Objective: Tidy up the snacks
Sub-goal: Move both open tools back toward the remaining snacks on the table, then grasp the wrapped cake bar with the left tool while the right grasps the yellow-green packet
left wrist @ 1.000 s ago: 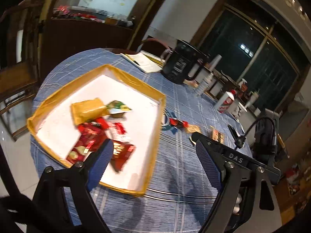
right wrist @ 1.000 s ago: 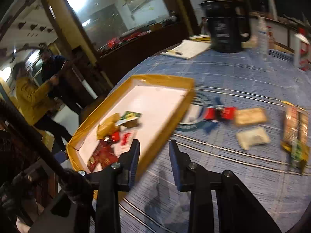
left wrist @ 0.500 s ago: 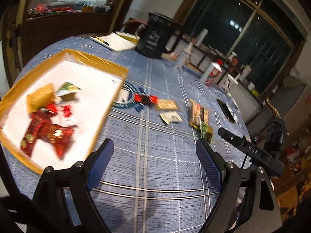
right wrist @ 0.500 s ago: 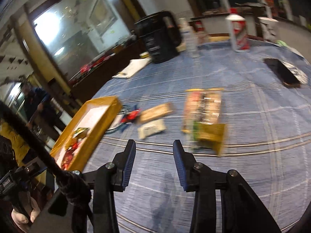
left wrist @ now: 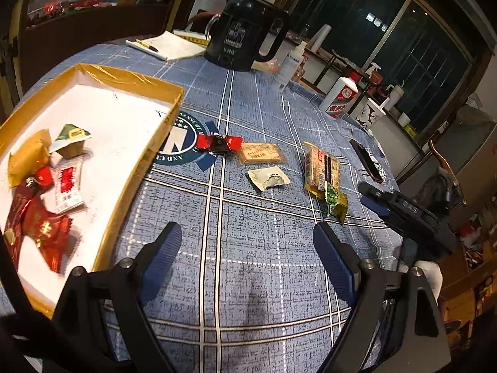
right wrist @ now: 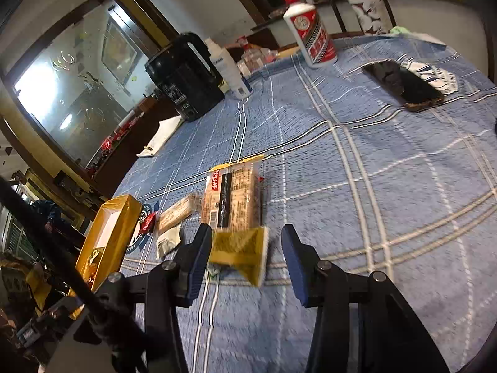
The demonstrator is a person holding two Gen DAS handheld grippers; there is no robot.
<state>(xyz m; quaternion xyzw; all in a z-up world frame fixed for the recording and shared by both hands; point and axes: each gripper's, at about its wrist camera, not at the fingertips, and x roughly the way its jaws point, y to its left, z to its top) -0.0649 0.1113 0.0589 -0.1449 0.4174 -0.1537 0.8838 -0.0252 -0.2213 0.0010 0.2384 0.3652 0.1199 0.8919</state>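
Left wrist view: blue plaid tablecloth [left wrist: 248, 233], gold-rimmed tray [left wrist: 133, 168], dark window [left wrist: 403, 25]; both claws released, left claw [left wrist: 247, 248], right claw [right wrist: 245, 258].

- left gripper [left wrist: 247, 242] hovers over the blue checked tablecloth [left wrist: 248, 223], jaws wide apart, holding nothing
- gold-rimmed tray [left wrist: 130, 174] at left holds several snacks
- red candy [left wrist: 220, 142], biscuit packet [left wrist: 260, 153] and white sachet [left wrist: 268, 178] lie on the cloth
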